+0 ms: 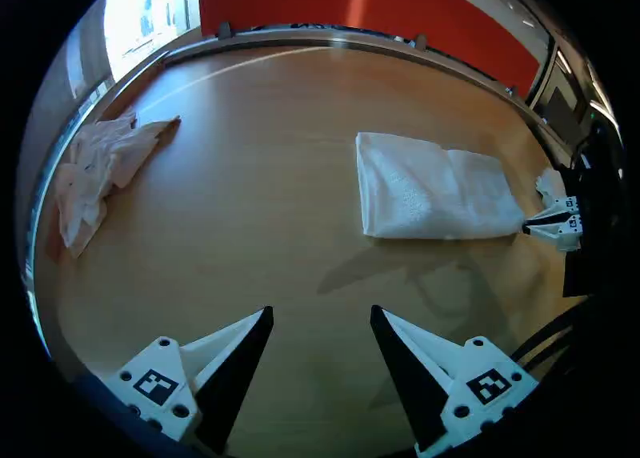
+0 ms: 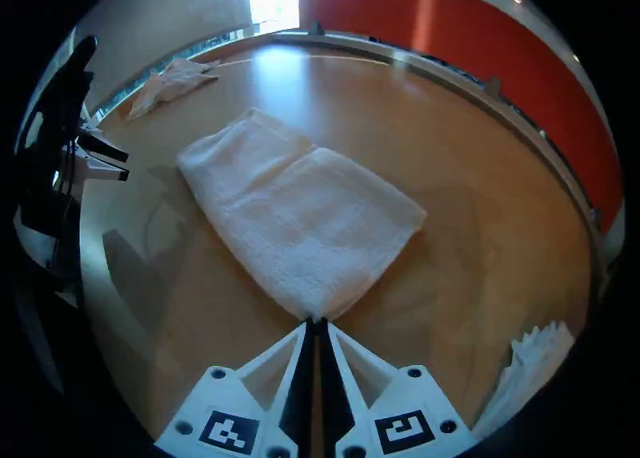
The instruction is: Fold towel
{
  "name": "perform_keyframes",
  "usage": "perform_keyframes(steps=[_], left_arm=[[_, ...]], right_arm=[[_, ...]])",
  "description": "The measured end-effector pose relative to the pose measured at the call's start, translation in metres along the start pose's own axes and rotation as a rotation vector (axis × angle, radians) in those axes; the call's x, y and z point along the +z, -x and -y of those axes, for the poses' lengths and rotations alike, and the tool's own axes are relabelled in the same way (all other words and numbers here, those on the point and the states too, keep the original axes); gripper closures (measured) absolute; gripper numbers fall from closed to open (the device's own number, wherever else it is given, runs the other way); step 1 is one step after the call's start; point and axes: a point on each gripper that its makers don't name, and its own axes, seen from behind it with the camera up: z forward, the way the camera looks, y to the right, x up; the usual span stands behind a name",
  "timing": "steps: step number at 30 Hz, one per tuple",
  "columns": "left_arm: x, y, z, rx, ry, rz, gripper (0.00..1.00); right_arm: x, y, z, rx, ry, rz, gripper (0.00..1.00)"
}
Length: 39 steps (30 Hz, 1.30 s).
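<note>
A white towel (image 1: 432,190) lies folded in a rectangle on the wooden table (image 1: 264,218). In the right gripper view the towel (image 2: 296,210) stretches away from my right gripper (image 2: 316,326), whose fingers are shut on its near corner. The left gripper view shows that same gripper (image 1: 550,222) pinching the towel's right end. My left gripper (image 1: 320,318) is open over bare wood, well short of the towel, with nothing between its fingers. It appears at the left of the right gripper view (image 2: 108,158), held apart from the towel.
A crumpled pinkish cloth (image 1: 96,166) lies near the table's far left edge, seen far off as a cloth (image 2: 172,82) in the right gripper view. Another white cloth (image 2: 532,362) lies by the right gripper. A red wall (image 1: 360,10) runs behind the table's metal rim.
</note>
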Motion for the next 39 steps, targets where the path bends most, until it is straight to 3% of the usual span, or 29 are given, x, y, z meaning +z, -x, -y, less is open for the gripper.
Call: perform_keyframes(steps=[12, 22, 33, 39], left_arm=[[-0.013, 0.004, -0.006, -0.036, 0.010, -0.013, 0.10], [-0.026, 0.005, -0.011, -0.063, 0.015, -0.030, 0.10], [-0.039, 0.009, -0.009, -0.098, 0.011, -0.045, 0.10], [-0.050, 0.012, -0.002, -0.138, -0.001, -0.064, 0.10]], right_arm=[[-0.030, -0.061, -0.012, -0.045, 0.041, -0.112, 0.97], [-0.043, -0.125, 0.005, -0.150, 0.026, -0.194, 0.97], [-0.037, -0.158, 0.027, -0.249, -0.018, -0.200, 0.97], [-0.022, -0.183, 0.055, -0.346, -0.077, -0.189, 0.97]])
